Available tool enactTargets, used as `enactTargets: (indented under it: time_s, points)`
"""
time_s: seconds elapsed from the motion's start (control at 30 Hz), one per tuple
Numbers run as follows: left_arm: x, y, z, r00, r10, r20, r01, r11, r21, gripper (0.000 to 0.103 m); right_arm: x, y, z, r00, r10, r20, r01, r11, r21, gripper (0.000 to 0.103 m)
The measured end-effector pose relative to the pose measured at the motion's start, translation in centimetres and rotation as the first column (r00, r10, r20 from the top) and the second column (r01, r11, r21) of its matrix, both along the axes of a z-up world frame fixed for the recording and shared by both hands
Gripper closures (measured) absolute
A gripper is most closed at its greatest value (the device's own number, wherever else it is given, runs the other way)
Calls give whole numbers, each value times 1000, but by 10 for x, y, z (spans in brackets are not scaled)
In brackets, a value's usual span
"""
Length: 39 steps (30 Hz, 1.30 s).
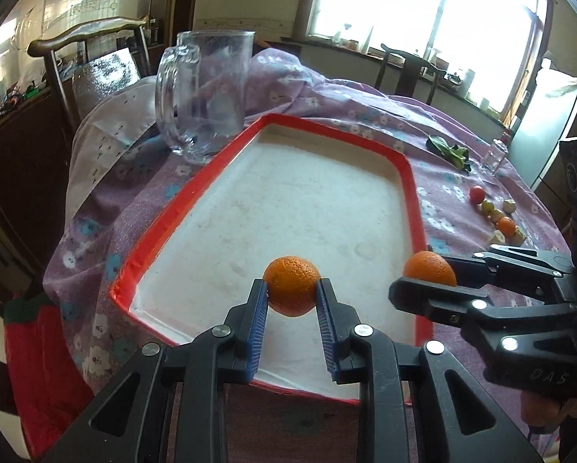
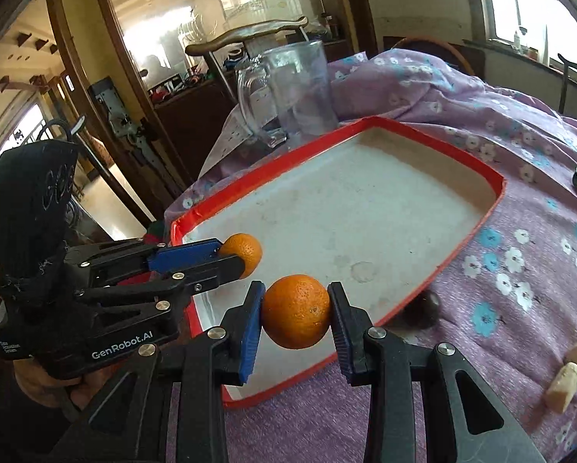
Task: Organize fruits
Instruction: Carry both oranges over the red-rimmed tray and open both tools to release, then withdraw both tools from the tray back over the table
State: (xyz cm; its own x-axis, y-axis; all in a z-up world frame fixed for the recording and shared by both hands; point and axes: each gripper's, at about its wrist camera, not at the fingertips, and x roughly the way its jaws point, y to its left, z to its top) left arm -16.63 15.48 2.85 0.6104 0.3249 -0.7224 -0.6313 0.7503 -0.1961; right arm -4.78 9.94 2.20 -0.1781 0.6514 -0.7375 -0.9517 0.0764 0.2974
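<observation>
Side by side, two hand-held grippers each carry an orange above the near end of a red-rimmed white tray (image 1: 410, 177) on a table draped in a purple floral cloth (image 1: 365, 108). The left gripper (image 1: 291, 289) has its blue-padded fingers (image 1: 259, 308) clamped on one orange (image 1: 291, 283), held over the tray's white floor close to the near rim. The right gripper (image 2: 295, 310) pinches a second orange (image 2: 296, 310) between its fingers, poised over the tray's near right edge. A clear glass mug (image 1: 211, 88) stands just beyond the tray's far left corner. Well off to the right on the cloth lie a small cluster of little fruits (image 1: 494, 212) in red, green and orange, pale chunks among them, with a green leaf (image 1: 448, 152) farther back.
</observation>
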Motion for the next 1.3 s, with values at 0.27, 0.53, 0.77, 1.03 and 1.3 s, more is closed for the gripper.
enactTargets:
  time_s: [0.27, 0.53, 0.77, 1.03, 1.3]
  points:
    - [-3, 13, -11, 1000, 17, -12, -17, 999, -37, 76, -12, 35, -20, 999, 36, -1, -36, 996, -88, 68]
    - [-3, 10, -6, 999, 29, -34, -29, 1000, -3, 66, 8, 13, -13, 999, -37, -12, 37, 998, -47, 53]
    - [-3, -9, 13, 1000, -5, 10, 5, 1000, 17, 64, 41, -37, 16, 991, -129, -33, 130, 991, 32, 50]
    - [20, -61, 30, 984, -171, 49, 169, 985, 32, 62, 78, -109, 30, 965, -262, -30, 263, 963, 63, 50]
    - [56, -93, 16, 959, -283, 12, 283, 959, -4, 62, 103, -162, 29, 934, -356, -23, 357, 932, 65, 50]
